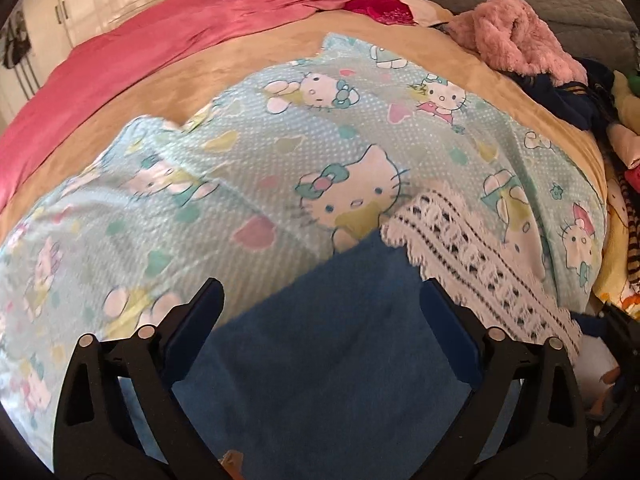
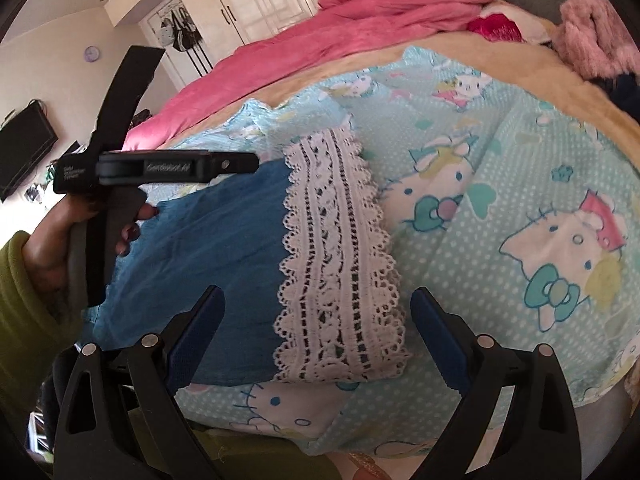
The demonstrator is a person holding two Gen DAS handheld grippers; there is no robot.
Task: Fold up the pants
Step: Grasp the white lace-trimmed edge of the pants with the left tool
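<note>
While the blue cotton pants (image 2: 224, 264) with a white lace hem band (image 2: 340, 264) lie flat on the pale-blue cartoon-cat blanket (image 2: 500, 200) covering the bed, both tools hover above them: the left gripper (image 1: 320, 304) over the blue cloth and the right gripper (image 2: 318, 312) over the lace, each with fingers spread and gripping nothing.

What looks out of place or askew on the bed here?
The blue pants lie roughly flat on the cat-print sheet, their lace hem running slightly slanted. Both grippers, left and right, are open above them. A loose heap of clothes sits at the bed's far corner. Nothing looks damaged or spilled.
</note>
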